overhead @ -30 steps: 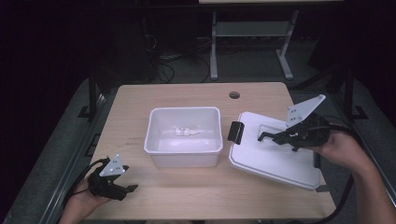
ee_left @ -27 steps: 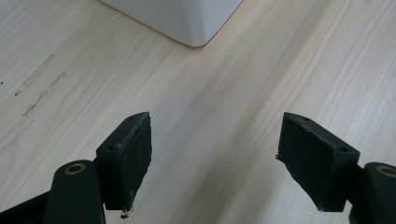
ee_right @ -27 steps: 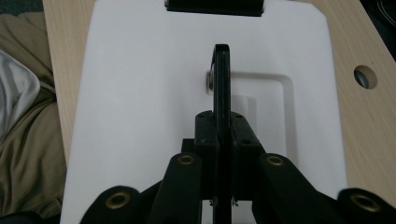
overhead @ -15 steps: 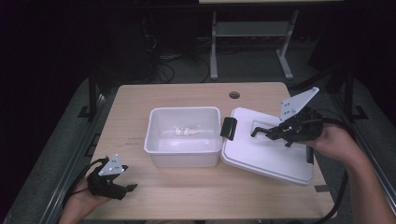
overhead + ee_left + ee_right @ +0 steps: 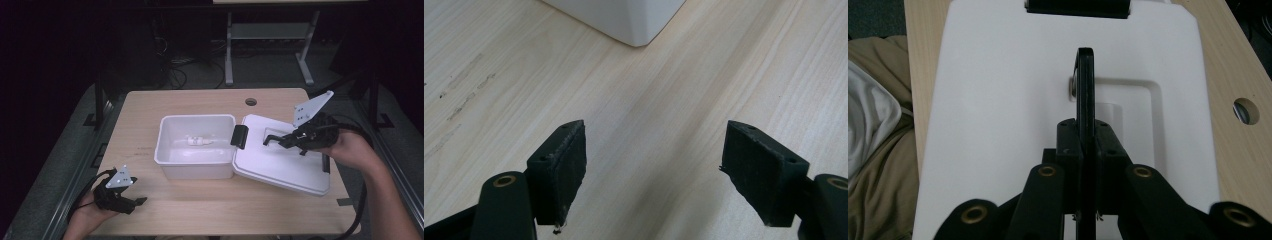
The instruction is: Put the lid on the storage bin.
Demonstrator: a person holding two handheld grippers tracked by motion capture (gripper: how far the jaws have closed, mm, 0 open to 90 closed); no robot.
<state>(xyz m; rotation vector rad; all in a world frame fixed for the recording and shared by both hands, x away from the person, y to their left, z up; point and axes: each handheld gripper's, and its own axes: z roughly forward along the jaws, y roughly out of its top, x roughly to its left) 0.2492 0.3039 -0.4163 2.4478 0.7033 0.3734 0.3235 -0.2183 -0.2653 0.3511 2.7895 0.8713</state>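
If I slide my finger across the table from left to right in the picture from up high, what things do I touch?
Left gripper → white tub → black latch → white lid → right gripper, shut on the lid's handle.

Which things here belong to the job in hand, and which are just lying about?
In the job: lid, held by its black handle in the right gripper; white box, which the lid's edge overlaps.
Lying about: small white item inside the box; left gripper, open over the bare table.
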